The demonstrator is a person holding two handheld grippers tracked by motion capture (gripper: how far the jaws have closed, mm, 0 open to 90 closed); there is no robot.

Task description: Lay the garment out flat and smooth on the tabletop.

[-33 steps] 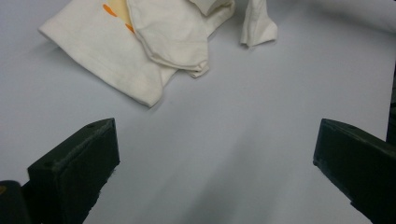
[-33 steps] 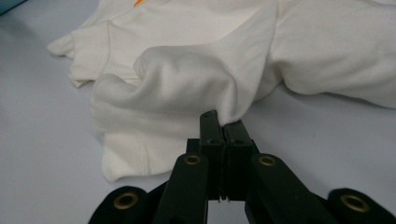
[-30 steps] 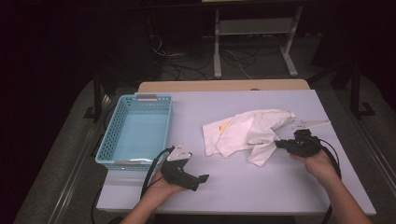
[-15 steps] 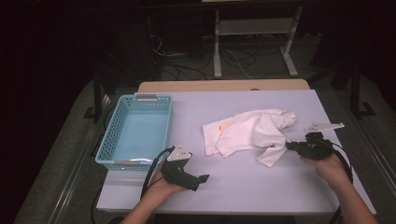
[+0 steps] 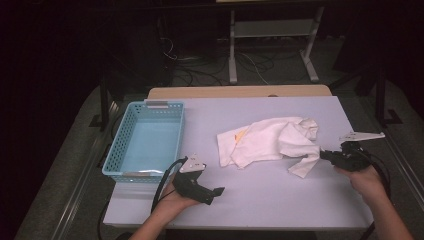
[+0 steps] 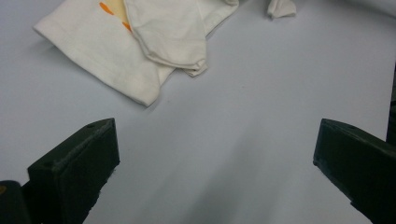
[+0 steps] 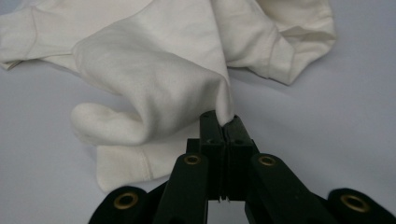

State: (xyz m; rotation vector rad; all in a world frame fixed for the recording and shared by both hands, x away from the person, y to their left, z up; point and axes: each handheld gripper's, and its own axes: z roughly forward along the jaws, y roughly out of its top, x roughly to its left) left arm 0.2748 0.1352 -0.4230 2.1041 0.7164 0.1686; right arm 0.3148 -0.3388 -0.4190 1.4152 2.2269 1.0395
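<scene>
Rightward has gone the right claw (image 5: 324, 154), clamped on one white garment (image 5: 265, 142); left claw (image 5: 218, 191) apart.

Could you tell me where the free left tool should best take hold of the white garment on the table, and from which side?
Probably the garment is best gripped at its flat hem corner nearest the left tool. That corner lies open on the table, pointing at the tool's wide-open jaws, so a low approach from the person's side suits. The right tool grips the opposite sleeve.
</scene>
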